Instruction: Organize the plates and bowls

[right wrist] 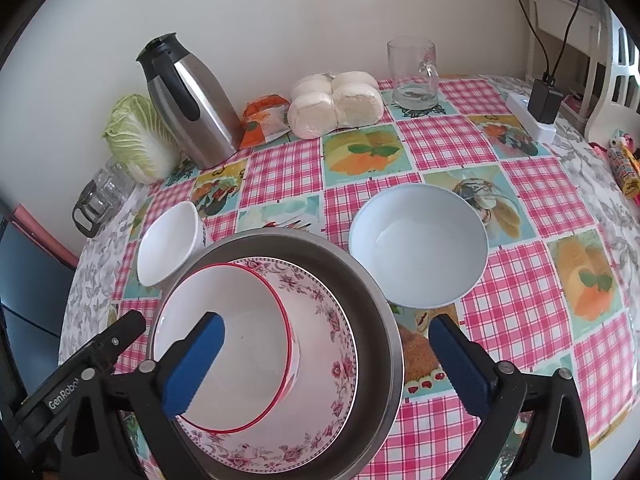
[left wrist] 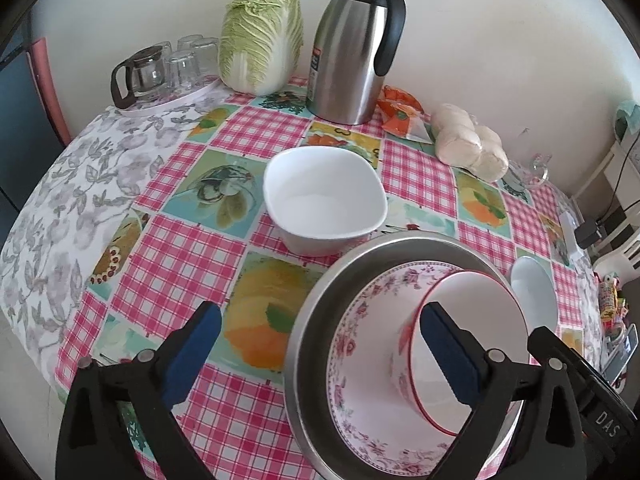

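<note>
A round stainless-steel pan [right wrist: 372, 280] sits on the tabletop [right wrist: 532, 292], which is covered by a pink-checked cloth with fruit pictures. Inside the pan lies a white plate with a pink floral border [right wrist: 320, 308], and on that plate stands a white bowl with a thin red rim [right wrist: 256, 312], tilted toward the near side.

The left claw [left wrist: 320, 354] is released, its blue-padded fingers [left wrist: 192, 354] spread wide; one pad hangs over the cloth just beside the pan, the other over the red-rimmed bowl [left wrist: 472, 312], and nothing is gripped. The right claw [right wrist: 326, 362] is also released and wide, one pad above the red-rimmed bowl and the other over the cloth beside the pan.

A squarish white bowl [left wrist: 324, 200] stands just beyond the pan on its left side. A round pale-blue bowl [right wrist: 418, 244] stands just beside the pan on the right. Both are empty and upright.

Along the wall stand a steel thermos jug with a black handle [left wrist: 352, 48], a napa cabbage [left wrist: 260, 40] and a bag of white buns [right wrist: 336, 100].
</note>
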`<state>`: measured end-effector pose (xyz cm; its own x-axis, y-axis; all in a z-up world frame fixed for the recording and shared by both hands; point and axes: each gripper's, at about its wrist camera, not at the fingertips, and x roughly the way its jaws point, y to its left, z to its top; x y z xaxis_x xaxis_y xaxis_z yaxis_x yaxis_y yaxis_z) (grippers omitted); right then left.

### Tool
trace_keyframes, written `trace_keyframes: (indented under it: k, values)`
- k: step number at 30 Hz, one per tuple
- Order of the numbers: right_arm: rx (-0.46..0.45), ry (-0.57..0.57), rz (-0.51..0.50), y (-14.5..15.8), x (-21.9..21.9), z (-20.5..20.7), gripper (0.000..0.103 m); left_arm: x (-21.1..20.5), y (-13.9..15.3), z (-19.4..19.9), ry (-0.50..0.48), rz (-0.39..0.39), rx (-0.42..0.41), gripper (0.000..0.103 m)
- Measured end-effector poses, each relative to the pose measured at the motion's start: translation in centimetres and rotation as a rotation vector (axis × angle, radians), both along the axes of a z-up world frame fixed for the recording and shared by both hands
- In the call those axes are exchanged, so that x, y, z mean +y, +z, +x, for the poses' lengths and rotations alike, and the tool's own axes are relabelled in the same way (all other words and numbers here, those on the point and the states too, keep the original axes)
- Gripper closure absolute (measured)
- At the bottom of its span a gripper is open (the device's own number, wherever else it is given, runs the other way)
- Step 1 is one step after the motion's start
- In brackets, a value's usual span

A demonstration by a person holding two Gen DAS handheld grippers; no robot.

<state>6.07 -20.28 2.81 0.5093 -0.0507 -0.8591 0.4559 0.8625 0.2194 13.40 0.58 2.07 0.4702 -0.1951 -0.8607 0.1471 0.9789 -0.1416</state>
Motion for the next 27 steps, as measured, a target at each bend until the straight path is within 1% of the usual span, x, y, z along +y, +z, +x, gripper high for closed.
trace_keyframes:
  k: [5,9,16,27]
  values:
    - [0.001,0.001,-0.005,-0.1,0.0,0.0,0.000,0.4,-0.1,0.1,0.023,0.020,-0.010,0.003]
    - [0.003,0.003,-0.006,-0.1,0.0,0.0,0.000,0.7,-0.1,0.2,0.024,0.014,-0.008,0.003]
    - [0.017,0.011,-0.016,-0.3,0.2,0.0,0.000,0.7,-0.2,0.3,0.019,0.036,-0.006,0.003]
    - [0.033,0.023,-0.041,-0.7,1.0,0.0,0.000,2.3,0.4,1.4,0.033,0.021,0.001,0.003]
